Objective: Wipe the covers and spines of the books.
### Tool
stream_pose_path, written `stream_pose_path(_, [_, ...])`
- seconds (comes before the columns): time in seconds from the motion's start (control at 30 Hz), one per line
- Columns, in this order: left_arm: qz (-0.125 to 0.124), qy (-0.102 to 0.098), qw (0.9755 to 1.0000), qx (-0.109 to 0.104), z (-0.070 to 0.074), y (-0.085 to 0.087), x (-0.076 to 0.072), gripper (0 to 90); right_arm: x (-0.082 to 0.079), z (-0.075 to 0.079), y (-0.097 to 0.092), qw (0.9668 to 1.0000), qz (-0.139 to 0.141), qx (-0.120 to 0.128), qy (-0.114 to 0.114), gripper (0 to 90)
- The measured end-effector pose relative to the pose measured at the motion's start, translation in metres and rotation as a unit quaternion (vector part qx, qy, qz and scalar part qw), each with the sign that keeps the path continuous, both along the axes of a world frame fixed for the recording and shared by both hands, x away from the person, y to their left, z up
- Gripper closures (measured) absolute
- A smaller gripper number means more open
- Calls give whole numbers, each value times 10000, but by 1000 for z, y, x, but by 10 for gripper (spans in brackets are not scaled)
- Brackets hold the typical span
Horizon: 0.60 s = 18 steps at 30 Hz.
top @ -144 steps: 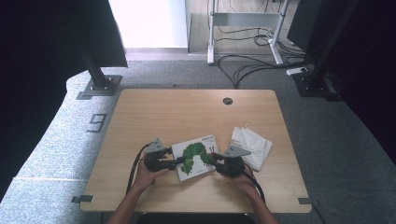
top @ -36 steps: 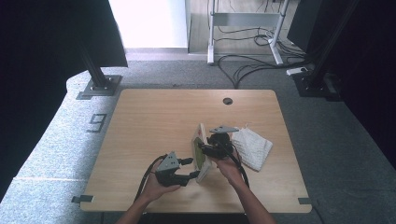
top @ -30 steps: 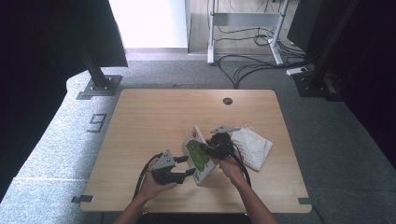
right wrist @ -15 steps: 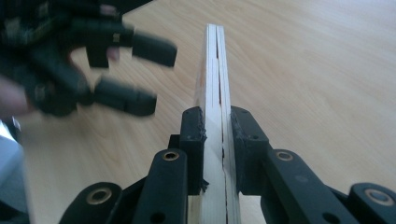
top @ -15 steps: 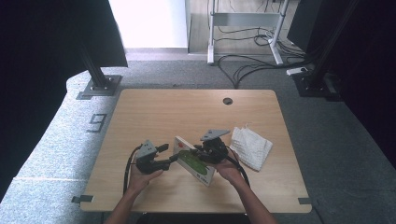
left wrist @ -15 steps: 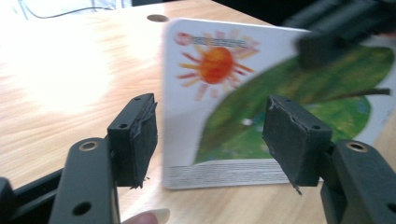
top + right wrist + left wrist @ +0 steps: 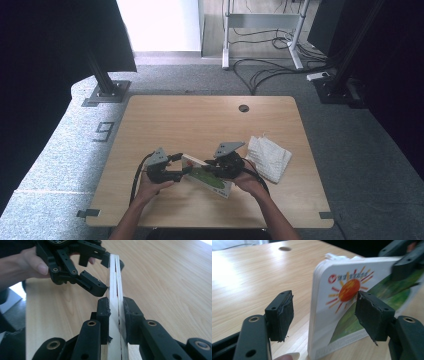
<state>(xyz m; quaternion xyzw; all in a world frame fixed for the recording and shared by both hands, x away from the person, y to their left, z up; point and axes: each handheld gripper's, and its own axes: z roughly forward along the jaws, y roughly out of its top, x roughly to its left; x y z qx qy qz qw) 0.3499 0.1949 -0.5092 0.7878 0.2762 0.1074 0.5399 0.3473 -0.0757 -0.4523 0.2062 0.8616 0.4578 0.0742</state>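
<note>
The book (image 7: 207, 175) has tipped leftward since earlier; right tongs (image 7: 116, 315) clench it, left tongs (image 7: 324, 315), just opening, straddle it unclamped, so it could twist loose

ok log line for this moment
right claw: shut on thick white picture board book | left claw: open, just opening, book between | wooden table

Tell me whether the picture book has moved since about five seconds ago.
Yes. The picture book lay flat near the white cloth; now it stands on edge, shifted slightly left, clamped by the right gripper.
</note>
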Motion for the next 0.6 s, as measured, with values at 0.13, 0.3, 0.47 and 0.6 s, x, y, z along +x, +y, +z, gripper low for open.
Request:
stream_pose_path(0.13, [-315, -49, 9994, -125, -2, -2, 0, 325, 3, -3, -5, 9995, 263, 181, 70, 759])
stream_pose_path(0.3, [-372, -224, 9990, 71, -2, -8, -5, 409, 6, -4, -7, 9991, 326, 261, 59, 753])
stream_pose_path(0.47, [-421, -217, 9988, 113, -1, -6, -7, 464, 6, -8, -12, 9988, 256, 399, 85, 709])
stream_pose_path(0.6, [-455, -300, 9984, 128, -2, -4, -10, 522, 6, -12, -19, 9988, 133, 480, 13, 634])
